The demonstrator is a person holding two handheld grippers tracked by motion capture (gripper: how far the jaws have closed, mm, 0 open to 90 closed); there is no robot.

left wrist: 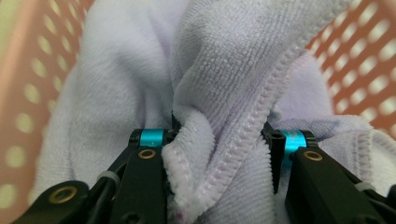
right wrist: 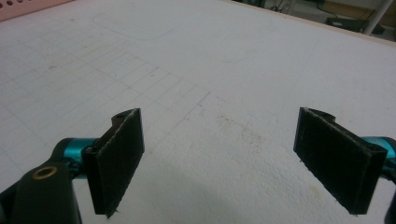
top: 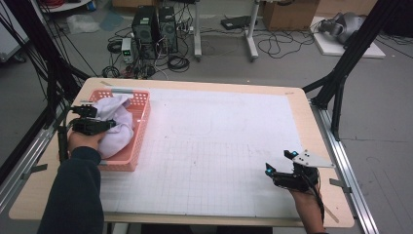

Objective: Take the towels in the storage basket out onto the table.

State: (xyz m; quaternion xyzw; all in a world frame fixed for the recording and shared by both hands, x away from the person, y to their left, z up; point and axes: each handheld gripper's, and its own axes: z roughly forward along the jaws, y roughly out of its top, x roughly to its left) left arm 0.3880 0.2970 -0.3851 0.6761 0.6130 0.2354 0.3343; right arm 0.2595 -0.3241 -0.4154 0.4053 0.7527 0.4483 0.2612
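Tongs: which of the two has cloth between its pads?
The left tongs, closed on the lilac towel in the pink basket; the right tongs stand open over bare mat.

1. Counter (top: 311, 117): pale wood rim, top covered by a white sheet printed with a faint grid.
2. Floor (top: 389, 126): grey, smooth, evenly lit, without hard shadows.
3. Frame: black struts (top: 343, 73) rise at the far right and far left of the counter; metal rails (top: 348, 170) run along its right and left edges.
4. Far centre: two black computer towers (top: 155, 29) stand on the floor, with loose black cables (top: 178, 62) coiled around them.
5. Far centre-right: white legs of a stand (top: 252, 34).
6. Far right: a cardboard box (top: 290, 13) and a white board (top: 341, 46) on the floor.
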